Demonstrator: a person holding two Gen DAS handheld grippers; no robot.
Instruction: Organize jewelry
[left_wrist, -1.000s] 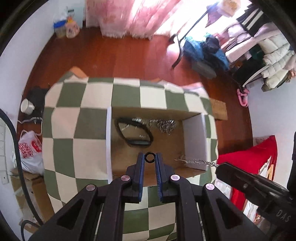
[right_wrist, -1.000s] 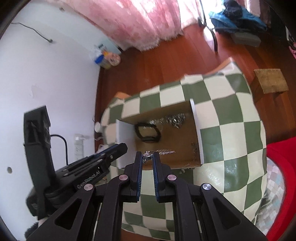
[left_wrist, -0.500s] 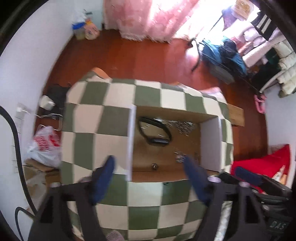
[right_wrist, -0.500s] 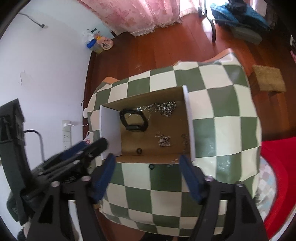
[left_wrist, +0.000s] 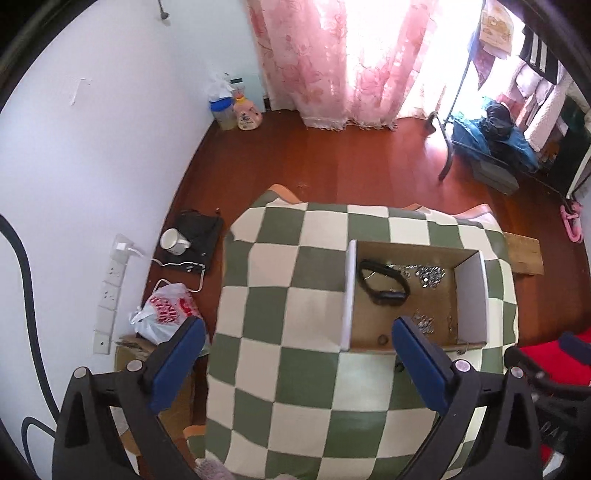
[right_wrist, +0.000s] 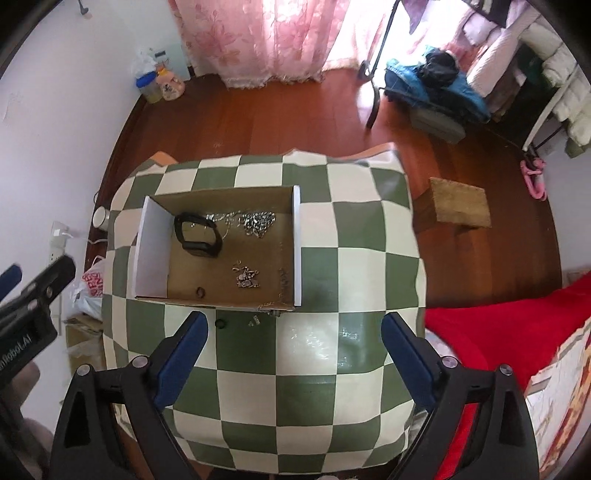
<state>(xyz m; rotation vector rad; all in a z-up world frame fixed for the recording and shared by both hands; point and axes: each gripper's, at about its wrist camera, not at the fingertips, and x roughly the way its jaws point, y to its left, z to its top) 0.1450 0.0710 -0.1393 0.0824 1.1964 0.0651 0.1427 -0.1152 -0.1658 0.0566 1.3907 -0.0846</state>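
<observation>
Jewelry lay in an open cardboard box (right_wrist: 177, 199) on a green-and-white checkered tablecloth (right_wrist: 369, 258): a black band (right_wrist: 197, 238) at the box's 10 o'clock, a heap of silver chain (right_wrist: 258, 221) at 12, a smaller silver cluster (right_wrist: 246, 277) near the centre and a small dark ring (right_wrist: 200, 292) at 7. Outside the box, by its near wall at 6 o'clock, a second dark ring (right_wrist: 220, 324) and small silver bits (right_wrist: 255, 321) lay on the cloth. The right gripper (right_wrist: 293, 345) and the left gripper (left_wrist: 295, 356) hung above the cloth, blue pads spread wide and opening further, with nothing between them.
</observation>
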